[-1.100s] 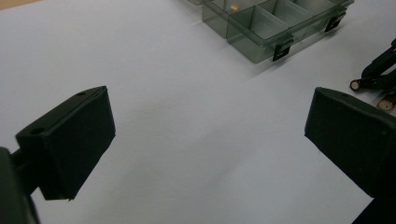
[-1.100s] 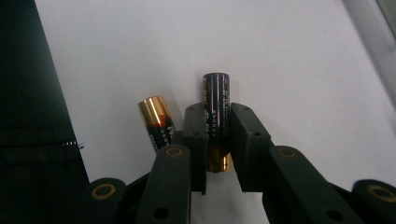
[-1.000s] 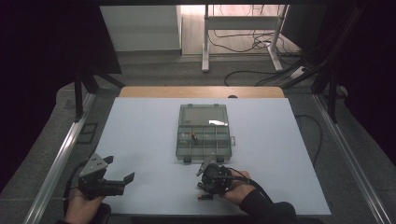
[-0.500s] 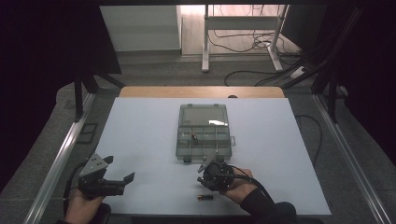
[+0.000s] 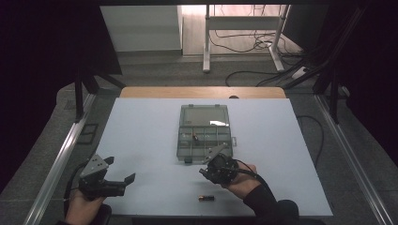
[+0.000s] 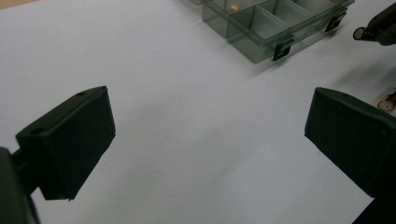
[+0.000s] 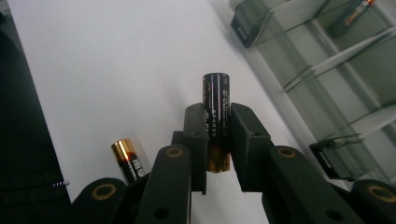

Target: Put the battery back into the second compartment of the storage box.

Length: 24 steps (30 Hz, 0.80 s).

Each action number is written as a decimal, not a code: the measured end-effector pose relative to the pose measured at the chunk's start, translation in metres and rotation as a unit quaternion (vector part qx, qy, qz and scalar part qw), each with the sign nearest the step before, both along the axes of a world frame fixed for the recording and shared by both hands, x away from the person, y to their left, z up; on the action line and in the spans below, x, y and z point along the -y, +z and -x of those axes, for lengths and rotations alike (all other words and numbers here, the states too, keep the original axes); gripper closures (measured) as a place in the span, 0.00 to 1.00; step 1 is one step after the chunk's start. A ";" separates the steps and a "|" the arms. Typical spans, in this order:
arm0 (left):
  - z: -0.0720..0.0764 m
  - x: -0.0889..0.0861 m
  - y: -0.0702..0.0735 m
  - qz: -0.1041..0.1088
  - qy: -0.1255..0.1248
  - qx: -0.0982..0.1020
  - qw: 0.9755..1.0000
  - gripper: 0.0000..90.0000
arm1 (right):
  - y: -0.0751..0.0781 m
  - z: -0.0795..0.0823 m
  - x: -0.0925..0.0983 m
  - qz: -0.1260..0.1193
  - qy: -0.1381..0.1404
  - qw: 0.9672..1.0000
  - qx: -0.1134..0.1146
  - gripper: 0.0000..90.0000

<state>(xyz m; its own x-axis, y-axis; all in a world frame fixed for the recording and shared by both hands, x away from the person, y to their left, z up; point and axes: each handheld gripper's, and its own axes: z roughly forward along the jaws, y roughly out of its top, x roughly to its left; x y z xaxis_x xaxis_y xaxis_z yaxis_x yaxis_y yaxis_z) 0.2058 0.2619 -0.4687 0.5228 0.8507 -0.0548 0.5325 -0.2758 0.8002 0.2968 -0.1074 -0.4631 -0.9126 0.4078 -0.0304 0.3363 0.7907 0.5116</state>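
My left tongs (image 5: 123, 174) stand open over bare worktop (image 5: 141, 136), and nothing lies between them and the clear compartment box (image 5: 205, 133) up ahead, so that whole left stretch is free passage. The box sits mid-worktop with its lid laid back flat, its latches facing me. My right tongs (image 5: 206, 165), shut around a battery (image 7: 216, 112), hover just beside the box's near edge. Close behind them a loose battery (image 5: 206, 198) lies near the front edge, the one small thing in my way there. Right of the box the worktop is open
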 end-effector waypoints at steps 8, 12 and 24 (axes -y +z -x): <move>0.000 0.001 0.000 -0.002 0.000 0.000 1.000 0.02 | 0.008 -0.011 0.003 -0.022 -0.021 1.000 -0.006 0.85; 0.000 0.001 0.000 -0.003 0.000 0.000 1.000 0.02 | 0.011 -0.017 0.003 -0.033 -0.028 0.999 -0.007 0.85; 0.000 0.001 0.000 -0.002 0.001 -0.001 1.000 0.02 | 0.017 -0.038 0.001 -0.053 -0.053 0.997 -0.005 0.85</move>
